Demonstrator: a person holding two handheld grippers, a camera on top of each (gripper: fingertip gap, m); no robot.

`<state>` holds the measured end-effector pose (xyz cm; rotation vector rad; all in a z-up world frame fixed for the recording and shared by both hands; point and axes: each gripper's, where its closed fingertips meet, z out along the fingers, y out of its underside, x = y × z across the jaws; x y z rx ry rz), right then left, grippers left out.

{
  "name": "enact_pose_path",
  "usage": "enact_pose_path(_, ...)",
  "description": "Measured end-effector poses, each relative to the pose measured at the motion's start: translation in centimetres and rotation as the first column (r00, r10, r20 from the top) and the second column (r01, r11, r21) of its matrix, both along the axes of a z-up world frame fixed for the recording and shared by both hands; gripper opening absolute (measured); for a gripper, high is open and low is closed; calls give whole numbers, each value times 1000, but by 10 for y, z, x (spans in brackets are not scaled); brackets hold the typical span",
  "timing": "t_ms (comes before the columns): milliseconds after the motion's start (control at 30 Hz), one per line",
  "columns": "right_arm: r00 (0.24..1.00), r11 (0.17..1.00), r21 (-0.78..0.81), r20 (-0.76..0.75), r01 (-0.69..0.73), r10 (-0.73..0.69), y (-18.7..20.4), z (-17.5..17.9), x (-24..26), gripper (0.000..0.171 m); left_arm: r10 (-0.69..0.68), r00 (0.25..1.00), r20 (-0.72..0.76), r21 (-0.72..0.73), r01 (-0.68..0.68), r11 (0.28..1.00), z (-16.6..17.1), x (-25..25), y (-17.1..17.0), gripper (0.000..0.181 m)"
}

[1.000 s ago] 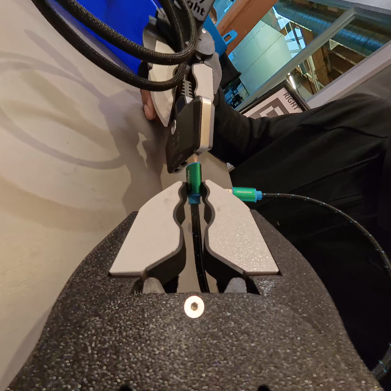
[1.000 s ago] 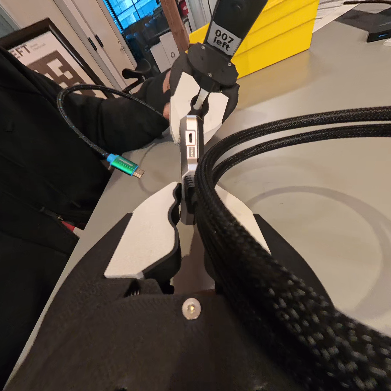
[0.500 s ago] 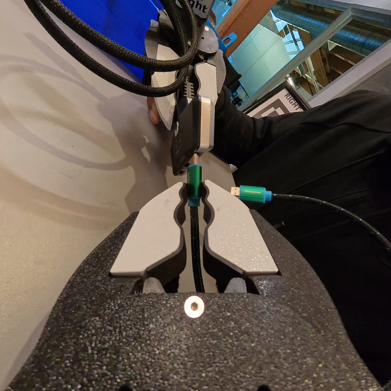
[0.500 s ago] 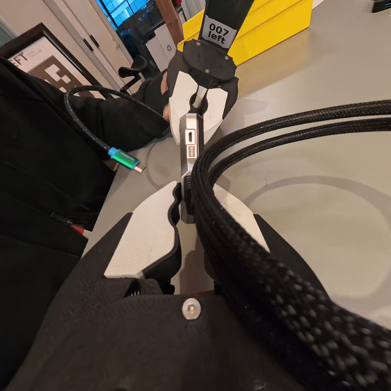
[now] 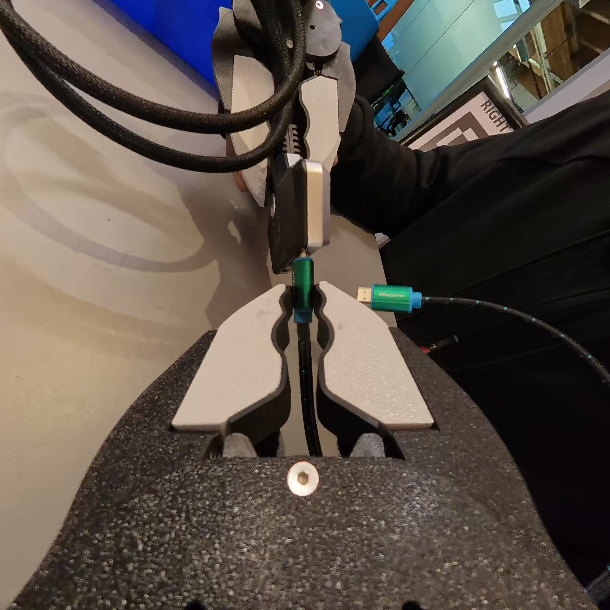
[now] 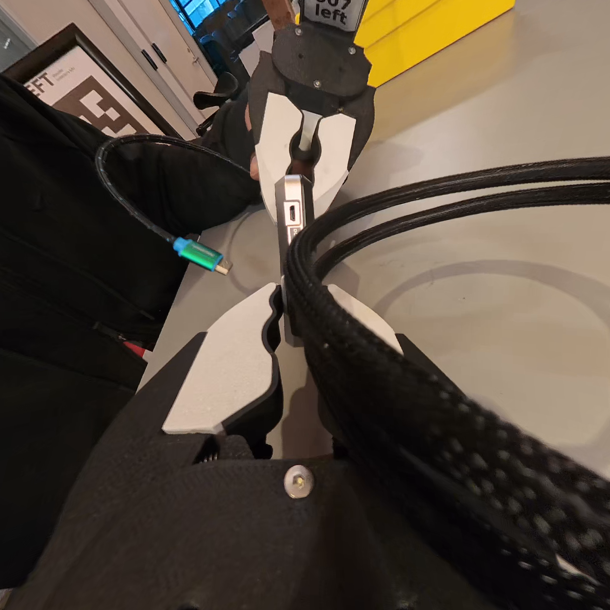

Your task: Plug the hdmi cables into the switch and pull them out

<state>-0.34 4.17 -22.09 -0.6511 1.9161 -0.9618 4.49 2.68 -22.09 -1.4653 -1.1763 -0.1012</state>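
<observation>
My left gripper (image 5: 302,288) is shut on a green HDMI plug (image 5: 303,287) whose tip sits in the edge of the switch (image 5: 298,214), a flat black and silver box. My right gripper (image 6: 285,290) is shut on the switch (image 6: 293,211) from the opposite side and holds it on edge above the grey table (image 6: 495,204). The left gripper also shows in the right wrist view (image 6: 305,168) beyond the switch. A second green plug (image 5: 391,297) hangs free on its black braided cable to the right, also seen in the right wrist view (image 6: 199,255).
Two thick black braided cables (image 6: 429,412) run from the switch over my right gripper and loop across the table (image 5: 99,99). A yellow bin (image 6: 429,36) and a blue bin (image 5: 185,36) stand on the table. A person's black sleeve (image 5: 478,214) lies alongside. Left tips to right tips: about 6 cm.
The two grippers have drawn closer together. The green plug has gone further into the switch. The free plug has swung slightly.
</observation>
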Motion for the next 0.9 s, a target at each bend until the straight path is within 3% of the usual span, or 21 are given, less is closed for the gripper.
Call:
enact_pose_path(467,997,999,22,-76,30,-28,0,-7,-4,24,11,999,37,-79,-8,997,-17,-5,4,12)
enact_pose_path(700,993,993,-27,17,114,-114,-12,10,-7,34,25,1000,19,-61,-24,998,-14,-10,5,12)
enact_pose_path(900,990,993,-24,83,114,-112,-14,18,-4,24,11,1000,5,-99,-11,995,-16,-13,11,11)
